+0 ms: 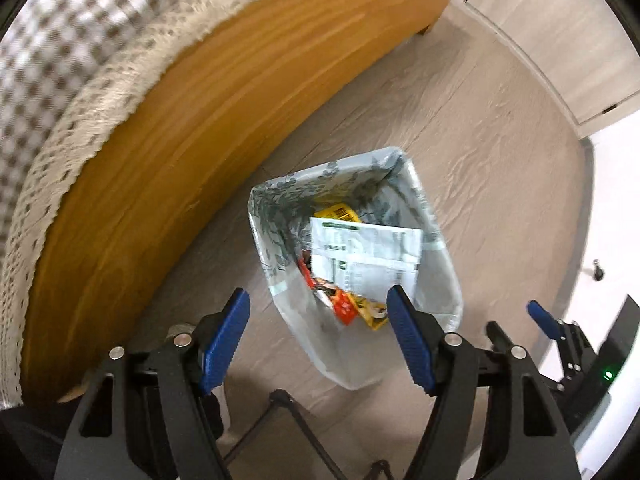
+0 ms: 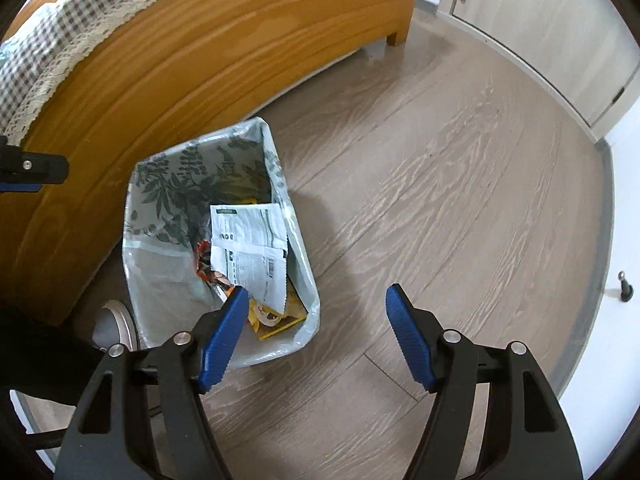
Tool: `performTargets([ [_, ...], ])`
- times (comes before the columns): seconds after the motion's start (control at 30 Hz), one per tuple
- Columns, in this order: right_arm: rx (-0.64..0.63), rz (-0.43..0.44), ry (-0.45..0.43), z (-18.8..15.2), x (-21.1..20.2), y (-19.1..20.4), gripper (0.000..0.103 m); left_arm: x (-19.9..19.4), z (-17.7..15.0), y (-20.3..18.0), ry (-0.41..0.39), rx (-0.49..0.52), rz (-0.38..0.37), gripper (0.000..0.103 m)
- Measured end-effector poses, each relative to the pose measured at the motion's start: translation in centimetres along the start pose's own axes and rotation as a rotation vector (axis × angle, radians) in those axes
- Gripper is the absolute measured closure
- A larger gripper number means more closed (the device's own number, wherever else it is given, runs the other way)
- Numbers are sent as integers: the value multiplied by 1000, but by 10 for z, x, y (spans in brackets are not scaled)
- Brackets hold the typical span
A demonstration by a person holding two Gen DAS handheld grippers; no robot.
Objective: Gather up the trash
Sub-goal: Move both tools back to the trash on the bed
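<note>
Both claws released, nothing between the pads: left claw [image 1: 318,340] above the lined bin [image 1: 440,276], right claw [image 2: 316,338] beside it. Bin stands on the floor against the bed frame [image 2: 180,60], white wrapper [image 1: 368,252] on top inside. Drop step looks done; next calls for locating more trash.

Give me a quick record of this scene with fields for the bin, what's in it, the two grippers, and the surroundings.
bin: trash bin lined with a leaf-print bag, standing on the wood floor beside the wooden bed frame
contents: white printed wrapper on top, yellow packet and orange-red wrappers beneath
left gripper: open, empty, above the bin
right gripper: open, empty, over the bin's near corner and the floor
surroundings: checked bedcover with lace edge, shoe beside the bin
</note>
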State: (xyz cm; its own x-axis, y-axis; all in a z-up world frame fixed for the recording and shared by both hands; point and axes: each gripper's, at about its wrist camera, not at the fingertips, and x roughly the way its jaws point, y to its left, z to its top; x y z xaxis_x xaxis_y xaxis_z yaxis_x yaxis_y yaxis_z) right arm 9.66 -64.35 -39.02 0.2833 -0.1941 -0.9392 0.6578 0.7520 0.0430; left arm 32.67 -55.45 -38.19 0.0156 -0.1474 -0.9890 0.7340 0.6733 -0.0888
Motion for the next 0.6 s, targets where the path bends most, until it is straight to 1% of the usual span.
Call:
performTargets([
  [0.17,-22,-24,-16,5,-23,9,35,-42,-9,1,-71,7,-55,35],
  [0.27,-52,-52,-46,13,-47,20,35,-75,-14,11,-137,-11,-94,35],
  [0.4,-95,-76,-111,27,-83,39,35,-132,-28,36,-264,-56,-140,35],
  [0.47,-119,-86,-152,36,-103,51,35,-161,-39,49,-329,-64,-147,33],
  [0.5,-133,-89,-179,40,-116,60,35,-181,-47,60,-379,-70,-148,30],
  [0.6,-170,-83,-258,52,-153,84,35,-220,-67,87,-472,-113,-142,29],
])
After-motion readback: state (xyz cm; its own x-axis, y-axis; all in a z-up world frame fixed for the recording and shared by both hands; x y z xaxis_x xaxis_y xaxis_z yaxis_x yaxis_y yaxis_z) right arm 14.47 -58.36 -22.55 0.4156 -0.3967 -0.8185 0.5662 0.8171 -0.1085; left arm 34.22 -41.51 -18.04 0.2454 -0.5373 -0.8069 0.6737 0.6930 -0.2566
